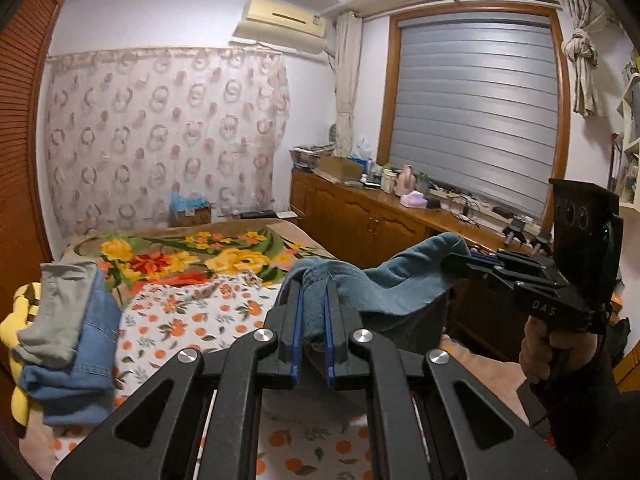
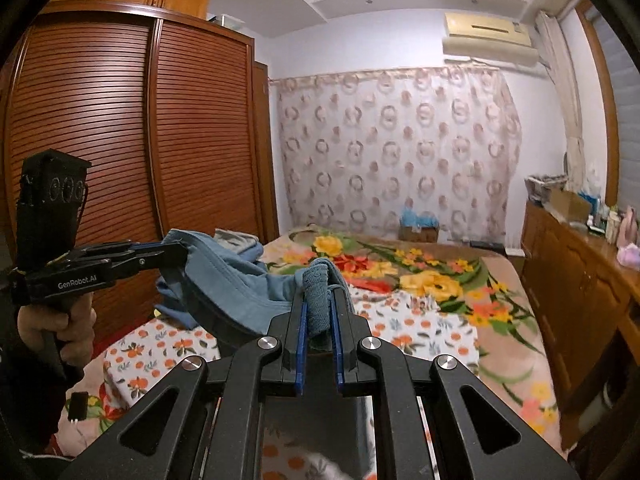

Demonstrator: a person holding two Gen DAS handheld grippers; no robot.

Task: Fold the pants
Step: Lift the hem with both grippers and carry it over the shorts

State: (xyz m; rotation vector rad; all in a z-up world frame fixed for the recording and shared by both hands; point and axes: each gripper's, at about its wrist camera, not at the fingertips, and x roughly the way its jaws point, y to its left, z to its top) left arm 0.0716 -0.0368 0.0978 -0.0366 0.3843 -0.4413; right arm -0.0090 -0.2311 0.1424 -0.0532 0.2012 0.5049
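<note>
A pair of teal-blue pants point(image 1: 384, 284) hangs in the air above the bed, stretched between my two grippers. My left gripper point(image 1: 314, 284) is shut on one corner of the pants. My right gripper point(image 1: 454, 258) shows at the right in the left wrist view, shut on the other corner. In the right wrist view my right gripper point(image 2: 320, 280) pinches a bunched fold of the pants point(image 2: 240, 284), and my left gripper point(image 2: 176, 254) holds the cloth at the left. The lower part of the pants hangs out of sight below.
The bed point(image 1: 192, 312) has an orange-print sheet and a flowered blanket point(image 2: 432, 280). A pile of folded clothes, grey on blue denim point(image 1: 68, 340), lies at its left edge. A wooden cabinet point(image 1: 360, 216) with clutter runs along the right. A louvred wardrobe point(image 2: 140, 140) stands at the left.
</note>
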